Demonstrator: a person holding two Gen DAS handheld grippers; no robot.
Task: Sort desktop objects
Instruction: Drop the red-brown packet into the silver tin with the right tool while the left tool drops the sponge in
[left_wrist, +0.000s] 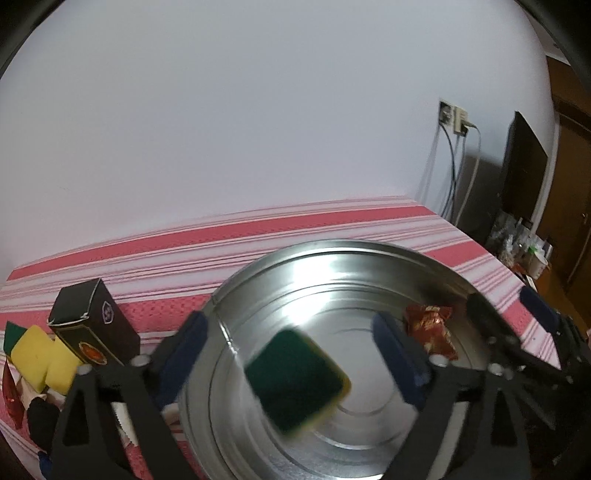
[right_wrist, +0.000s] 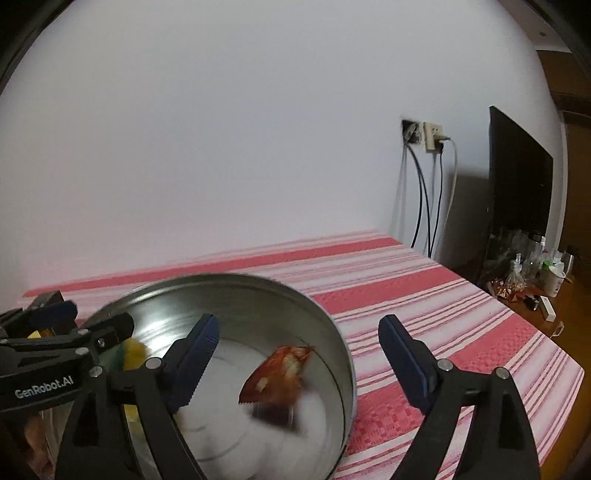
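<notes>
Green-faced, yellow-backed scouring sponge shows blurred over the floor of the round shiny metal basin, straight ahead of the left gripper, whose blue-padded jaws stand wide apart with nothing pressed between them; it looks to be dropping, corner-on, tilted. Toward the basin's right side is a crumpled red-and-gold foil wrapper, likewise blurred, ahead and a little left of the right gripper, which is spread open too and straddles the basin's right wall.

What is left to sort lies outside the basin on the left gripper's side: a black upright carton with a gold emblem, and just beside it a stack of yellow sponges. The left hand is the nearer for these.

Everything rests on a red-and-white striped cloth against a plain white wall, with a wall socket and hanging cables at the right.
</notes>
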